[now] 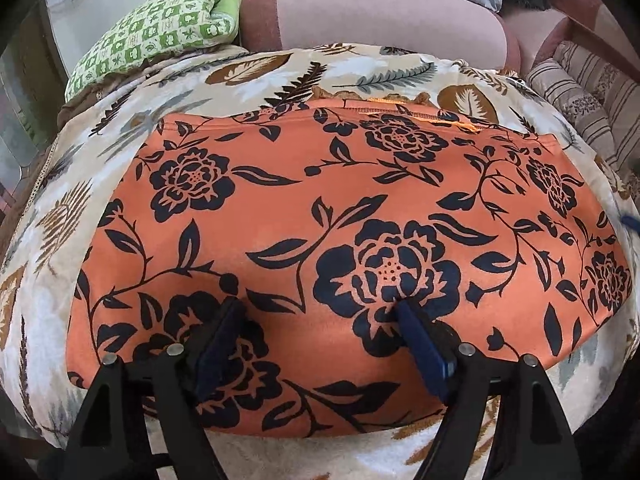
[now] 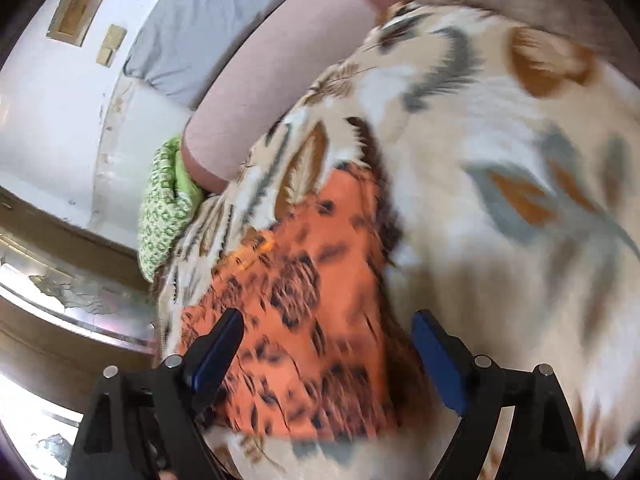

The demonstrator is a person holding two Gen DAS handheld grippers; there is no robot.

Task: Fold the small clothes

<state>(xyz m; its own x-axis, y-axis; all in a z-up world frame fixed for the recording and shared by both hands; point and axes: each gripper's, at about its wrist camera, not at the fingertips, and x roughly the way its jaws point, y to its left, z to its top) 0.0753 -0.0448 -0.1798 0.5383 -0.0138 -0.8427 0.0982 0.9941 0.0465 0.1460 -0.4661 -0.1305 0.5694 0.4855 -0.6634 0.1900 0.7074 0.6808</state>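
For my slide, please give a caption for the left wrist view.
Open left claw over the flat orange floral garment on a leaf-print blanket.

Bed cover (image 1: 280,76): cream, printed with brown and grey leaves.
Pillow (image 1: 160,32): green-checked, at the far left corner.
Bolster (image 1: 360,12): pinkish, along the far edge.
Wall (image 2: 60,92): white (paint chipped).
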